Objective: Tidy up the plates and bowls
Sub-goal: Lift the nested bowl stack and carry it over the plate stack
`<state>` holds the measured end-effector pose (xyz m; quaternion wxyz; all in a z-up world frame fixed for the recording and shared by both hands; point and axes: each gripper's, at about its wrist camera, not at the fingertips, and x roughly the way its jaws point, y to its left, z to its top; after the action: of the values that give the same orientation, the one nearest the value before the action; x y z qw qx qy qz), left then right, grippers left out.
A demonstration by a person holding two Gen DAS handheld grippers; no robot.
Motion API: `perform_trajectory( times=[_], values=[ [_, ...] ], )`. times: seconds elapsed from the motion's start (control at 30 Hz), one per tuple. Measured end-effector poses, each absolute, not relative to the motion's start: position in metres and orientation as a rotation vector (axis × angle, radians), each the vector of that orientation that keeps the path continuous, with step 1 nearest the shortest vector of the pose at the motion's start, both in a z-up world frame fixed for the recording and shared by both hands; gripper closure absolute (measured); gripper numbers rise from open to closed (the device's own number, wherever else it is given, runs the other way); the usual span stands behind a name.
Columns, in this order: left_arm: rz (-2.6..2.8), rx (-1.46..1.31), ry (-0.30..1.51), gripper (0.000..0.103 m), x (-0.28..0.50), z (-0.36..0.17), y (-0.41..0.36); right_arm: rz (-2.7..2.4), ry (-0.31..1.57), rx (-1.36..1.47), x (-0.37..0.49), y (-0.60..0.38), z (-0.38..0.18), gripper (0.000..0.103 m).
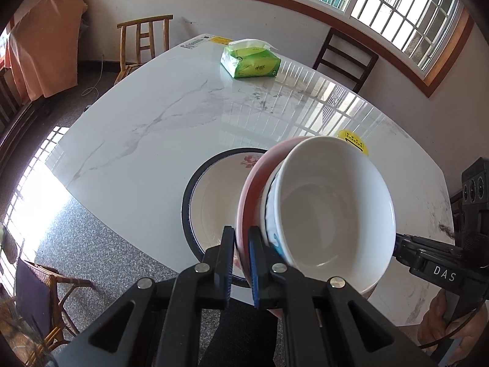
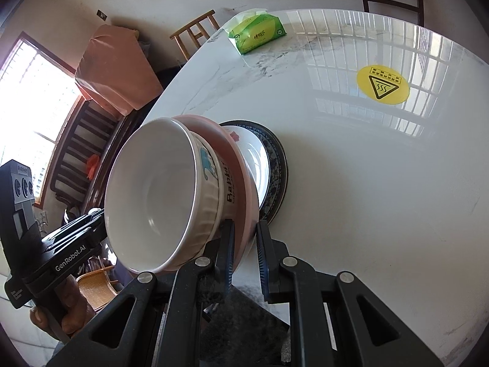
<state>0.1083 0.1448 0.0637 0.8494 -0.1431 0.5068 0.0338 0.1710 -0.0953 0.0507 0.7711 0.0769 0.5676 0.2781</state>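
Above the marble table (image 1: pixel 146 128), both claws pinch the pink plate's (image 1: pixel 249 189) rim.

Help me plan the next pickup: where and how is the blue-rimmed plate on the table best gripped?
Grip the blue-rimmed plate by its near rim, coming low from the table edge. It lies flat, and that rim sits close to the edge.
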Motion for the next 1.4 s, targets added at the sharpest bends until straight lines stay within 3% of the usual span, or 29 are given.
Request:
perform_trajectory(
  times=[0.93,1.4],
  values=[
    [0.094,-0.354,1.135,0.095,0.141,0.021,0.177,0.609,1.287,0.169,0.205,-0.062,0.028,0.089],
    [0.149,-0.236,0.967,0.092,0.129,0.020,0.167,0.637,1.217,0.235,0.204,-0.064,0.022,0.085]
  ],
)
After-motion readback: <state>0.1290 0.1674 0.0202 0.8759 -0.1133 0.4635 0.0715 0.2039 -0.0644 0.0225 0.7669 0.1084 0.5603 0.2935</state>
